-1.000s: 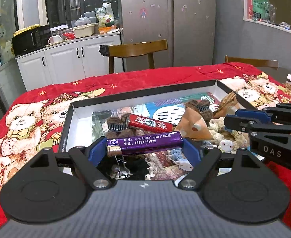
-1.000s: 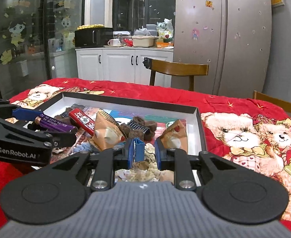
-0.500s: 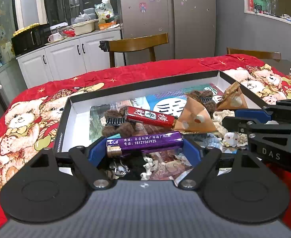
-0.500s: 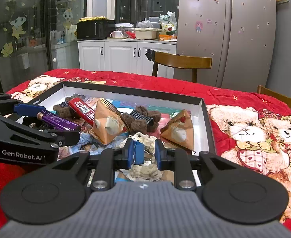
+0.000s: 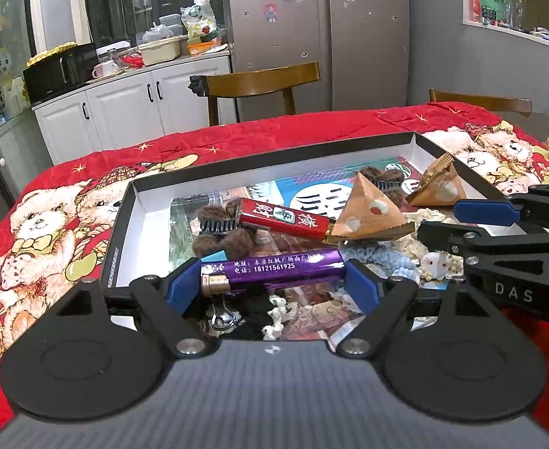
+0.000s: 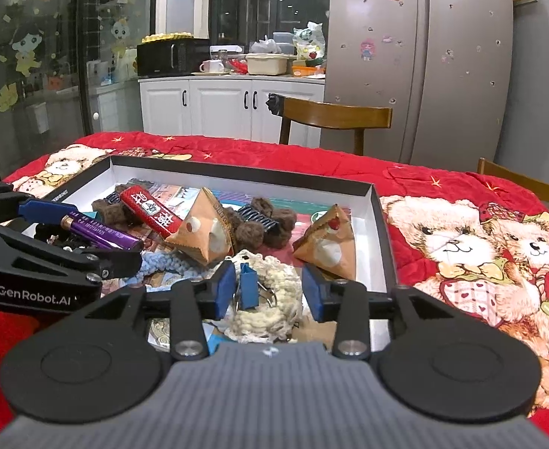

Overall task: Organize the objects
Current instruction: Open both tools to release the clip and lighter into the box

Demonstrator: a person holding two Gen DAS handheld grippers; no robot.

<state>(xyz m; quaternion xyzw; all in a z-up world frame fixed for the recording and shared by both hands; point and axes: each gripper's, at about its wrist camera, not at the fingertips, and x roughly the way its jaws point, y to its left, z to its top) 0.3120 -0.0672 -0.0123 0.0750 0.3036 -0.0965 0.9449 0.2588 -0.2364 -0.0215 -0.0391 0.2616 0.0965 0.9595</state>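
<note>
My left gripper (image 5: pixel 270 282) is shut on a purple lighter (image 5: pixel 274 267), held lengthwise between its blue pads just above the black tray (image 5: pixel 274 164). The same lighter (image 6: pixel 102 234) shows at the left of the right wrist view. My right gripper (image 6: pixel 269 292) hovers over the tray's near right part with its jaws opening. A blue binder clip (image 6: pixel 248 286) stands between the pads, free of both, on a cream crochet piece (image 6: pixel 270 310). A red lighter (image 5: pixel 284 219), two orange triangle packets (image 5: pixel 372 213) (image 5: pixel 439 187) and brown fuzzy clips (image 5: pixel 222 232) lie in the tray.
The tray rests on a red bear-print blanket (image 6: pixel 461 232) that covers the table. Wooden chairs (image 6: pixel 334 116) stand at the far side, with white cabinets (image 6: pixel 229 108) and a steel fridge (image 6: pixel 416 60) behind. A metal binder clip (image 5: pixel 222 316) lies under the left gripper.
The right gripper's jaws have spread apart and let go of the blue binder clip, which now sits on the cream crochet. The left gripper still holds the purple lighter in place.
</note>
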